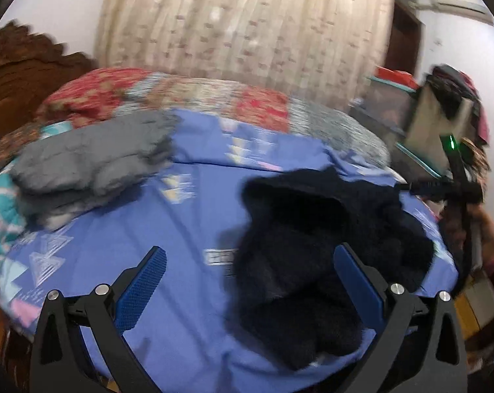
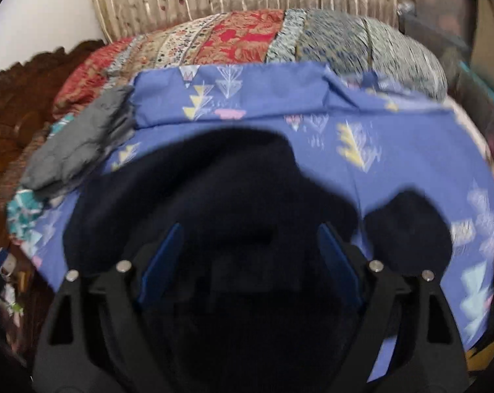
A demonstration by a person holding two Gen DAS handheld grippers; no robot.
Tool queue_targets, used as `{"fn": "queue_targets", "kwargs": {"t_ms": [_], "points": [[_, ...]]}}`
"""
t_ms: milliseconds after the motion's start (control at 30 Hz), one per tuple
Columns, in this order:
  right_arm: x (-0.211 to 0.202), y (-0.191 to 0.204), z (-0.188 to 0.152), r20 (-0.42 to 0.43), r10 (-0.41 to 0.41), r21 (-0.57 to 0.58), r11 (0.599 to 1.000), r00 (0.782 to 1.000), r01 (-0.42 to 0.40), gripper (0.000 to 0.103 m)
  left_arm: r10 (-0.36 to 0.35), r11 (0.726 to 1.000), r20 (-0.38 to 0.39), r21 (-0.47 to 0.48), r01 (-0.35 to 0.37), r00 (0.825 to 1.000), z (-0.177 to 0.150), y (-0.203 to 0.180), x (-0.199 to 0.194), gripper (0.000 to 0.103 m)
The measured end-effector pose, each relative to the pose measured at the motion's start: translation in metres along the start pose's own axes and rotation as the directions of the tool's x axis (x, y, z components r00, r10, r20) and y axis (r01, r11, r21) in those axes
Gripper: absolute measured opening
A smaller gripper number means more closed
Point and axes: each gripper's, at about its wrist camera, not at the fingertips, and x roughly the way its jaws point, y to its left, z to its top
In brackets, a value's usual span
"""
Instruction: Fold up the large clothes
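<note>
A dark navy fuzzy garment lies crumpled on a blue patterned bedsheet, right of centre in the left wrist view. My left gripper is open above the sheet, its right finger over the garment's edge. In the right wrist view the same garment fills the lower middle. My right gripper is open just above it, jaws apart with cloth beneath them. The right gripper also shows at the far right of the left wrist view.
A folded grey garment lies at the sheet's far left. A red patchwork quilt is piled behind. A carved wooden headboard stands left. Boxes and clutter stand at the right edge. A curtain hangs behind.
</note>
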Motion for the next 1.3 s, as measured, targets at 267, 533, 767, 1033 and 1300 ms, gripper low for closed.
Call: {"fn": "queue_targets", "kwargs": {"t_ms": [267, 533, 767, 1033, 1300], "points": [[-0.011, -0.066, -0.125, -0.010, -0.008, 0.266, 0.964, 1.000, 0.010, 0.092, -0.080, 0.976, -0.136, 0.191, 0.105, 0.988, 0.003, -0.084, 0.091, 0.114], [-0.030, -0.042, -0.058, 0.108, 0.012, 0.135, 0.991, 0.994, -0.026, 0.009, 0.107, 0.977, -0.216, 0.205, -0.062, 0.970, 0.031, -0.067, 0.165, 0.039], [-0.077, 0.032, 0.031, 0.297, 0.267, -0.082, 0.964, 0.917, -0.254, 0.009, 0.272, 0.961, -0.178, 0.006, -0.275, 0.946, 0.068, 0.055, 0.090, 0.040], [0.012, 0.138, -0.019, 0.142, 0.135, -0.320, 0.944, 0.981, -0.083, 0.010, 0.482, 0.876, -0.369, 0.233, -0.423, 0.795, 0.009, 0.099, 0.080, 0.060], [0.036, 0.036, 0.022, 0.184, 0.042, 0.100, 0.993, 0.982, -0.061, 0.049, 0.440, 0.872, -0.494, 0.038, -0.488, 0.750, -0.036, 0.160, 0.011, 0.060]]}}
